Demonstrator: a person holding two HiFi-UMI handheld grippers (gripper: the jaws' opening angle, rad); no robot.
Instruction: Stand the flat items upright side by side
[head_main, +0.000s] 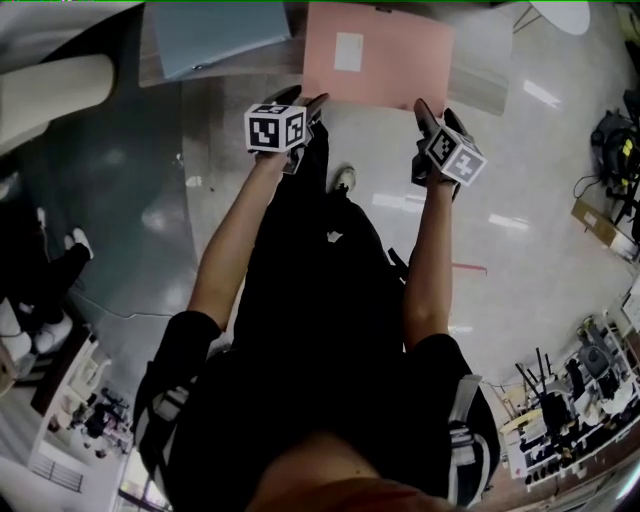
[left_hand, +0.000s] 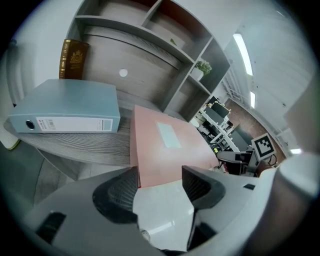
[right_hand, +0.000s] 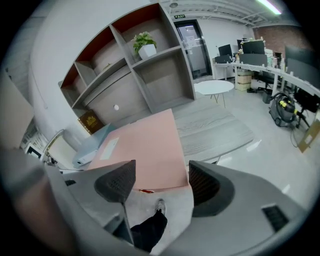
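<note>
as both tilt down toward pink folder (head_main: 385, 80) | left claw (head_main: 308, 102) gaping (empty) | right claw (head_main: 436, 115) likewise

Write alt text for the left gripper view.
The left hand-held gripper, jaws apart, points at the edge of a pink folder lying flat on a grey table. A blue binder lies flat to its left; a brown book stands behind.

Left arm (head_main: 225, 250) and right arm (head_main: 425, 260): both extended forward, forearms bare.

Left gripper (left_hand: 160, 182): jaws wide apart, pointing forward and down.

Right gripper (right_hand: 157, 182): jaws wide apart, same inclination.

The grippers are side by side, well apart.
</note>
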